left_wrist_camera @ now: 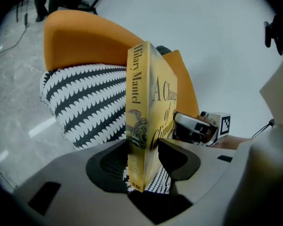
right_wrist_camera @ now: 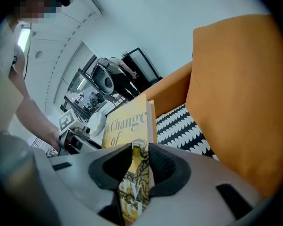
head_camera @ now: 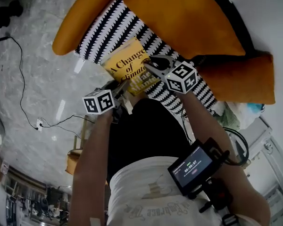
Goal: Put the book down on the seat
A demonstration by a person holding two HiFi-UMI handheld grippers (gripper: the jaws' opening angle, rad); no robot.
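Note:
A yellow book (head_camera: 128,66) titled "A Change of Climate" hangs just above the black-and-white patterned seat (head_camera: 108,25) of an orange armchair. My left gripper (head_camera: 119,87) is shut on its near edge by the spine; in the left gripper view the jaws (left_wrist_camera: 142,157) clamp the upright book (left_wrist_camera: 146,98). My right gripper (head_camera: 153,64) is shut on the book's right side, and in the right gripper view its pads (right_wrist_camera: 137,166) press on the cover (right_wrist_camera: 129,121). Each gripper shows in the other's view: the right gripper (left_wrist_camera: 194,128) and the left gripper (right_wrist_camera: 75,139).
The chair's orange backrest (head_camera: 179,13) and armrests (head_camera: 82,18) enclose the seat (left_wrist_camera: 89,102). Grey marble floor (head_camera: 33,79) lies to the left with a black cable (head_camera: 21,79). A screen device (head_camera: 193,166) sits on the right forearm. Bags (head_camera: 240,112) lie at the right.

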